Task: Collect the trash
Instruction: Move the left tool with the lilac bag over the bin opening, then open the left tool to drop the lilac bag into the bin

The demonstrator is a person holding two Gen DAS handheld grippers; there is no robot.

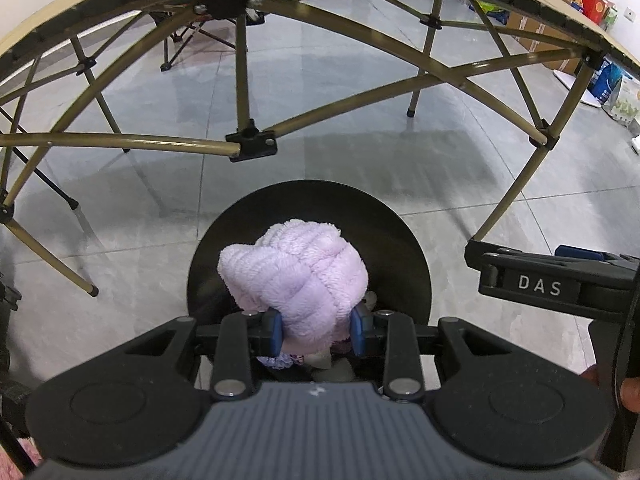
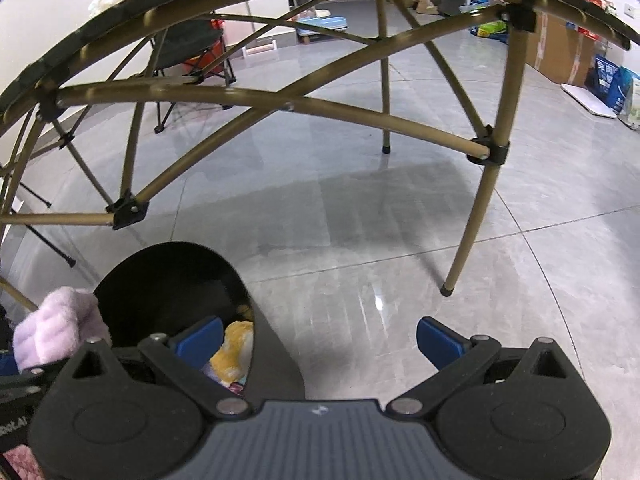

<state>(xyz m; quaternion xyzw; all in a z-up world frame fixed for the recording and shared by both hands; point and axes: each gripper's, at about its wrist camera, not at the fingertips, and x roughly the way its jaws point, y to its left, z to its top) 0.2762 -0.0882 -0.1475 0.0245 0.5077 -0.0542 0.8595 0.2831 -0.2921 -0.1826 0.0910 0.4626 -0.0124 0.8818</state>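
My left gripper (image 1: 318, 330) is shut on a bunched lilac fluffy cloth (image 1: 294, 270) and holds it over the mouth of a black round trash bin (image 1: 404, 252) on the floor. The cloth also shows at the left edge of the right wrist view (image 2: 56, 326). My right gripper (image 2: 320, 342) is open and empty, to the right of the bin (image 2: 176, 276), its left finger over the bin's rim. Inside the bin lie a yellow-and-white crumpled item (image 2: 234, 350) and other small scraps. The right gripper shows at the right edge of the left wrist view (image 1: 552, 284).
A folding camp table with olive metal legs (image 2: 476, 216) and cross braces (image 1: 132, 142) stands right behind the bin, its top overhead. The floor is glossy grey tile. A folding chair (image 2: 188, 48) stands far left. Boxes and bags (image 2: 560, 44) line the right wall.
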